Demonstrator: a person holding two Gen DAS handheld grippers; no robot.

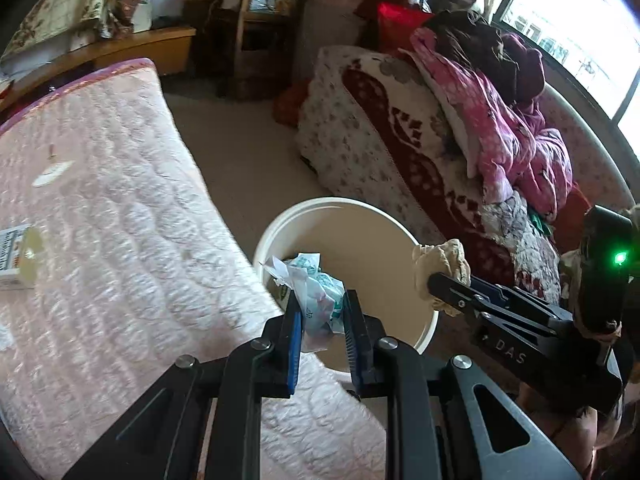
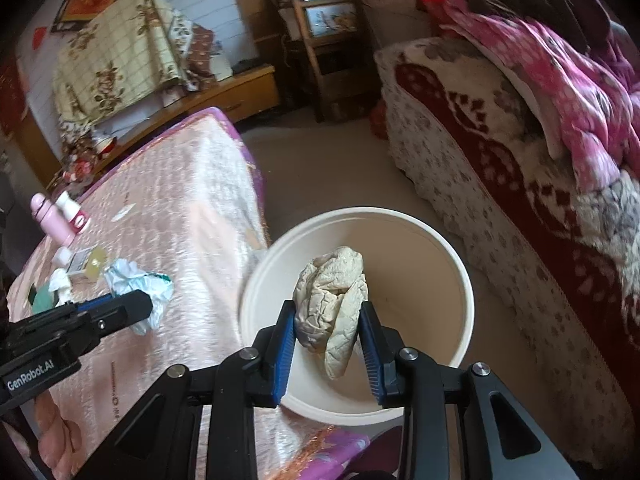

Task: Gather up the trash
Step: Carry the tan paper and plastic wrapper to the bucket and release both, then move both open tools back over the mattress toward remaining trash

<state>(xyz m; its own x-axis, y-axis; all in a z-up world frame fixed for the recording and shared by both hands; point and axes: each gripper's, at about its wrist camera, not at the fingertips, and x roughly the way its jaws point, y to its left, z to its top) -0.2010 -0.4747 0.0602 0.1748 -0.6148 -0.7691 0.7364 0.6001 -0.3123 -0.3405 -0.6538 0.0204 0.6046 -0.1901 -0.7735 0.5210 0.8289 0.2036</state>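
Observation:
A cream round bin [image 1: 426, 326] stands on the floor beside the pink quilted table [image 1: 100, 208]; it also shows in the right wrist view [image 2: 460, 280]. My left gripper [image 1: 322, 312] is shut on a crumpled white and green wrapper [image 1: 316, 292], held at the bin's near rim by the table edge. In the right wrist view the left gripper [image 2: 140, 308] holds that wrapper [image 2: 136, 280]. My right gripper [image 2: 328, 320] is shut on a crumpled beige wad [image 2: 334, 300] above the bin's opening. The right gripper [image 1: 432, 280] and wad [image 1: 440, 264] show over the bin's right rim.
On the table lie a small box [image 1: 10, 256], a yellowish tape roll [image 2: 96, 264], white scraps [image 2: 60, 284] and pink bottles [image 2: 56, 220]. A sofa [image 2: 500, 184] with a pink blanket [image 1: 500, 120] stands right of the bin. Wooden shelves [image 2: 324, 36] stand at the back.

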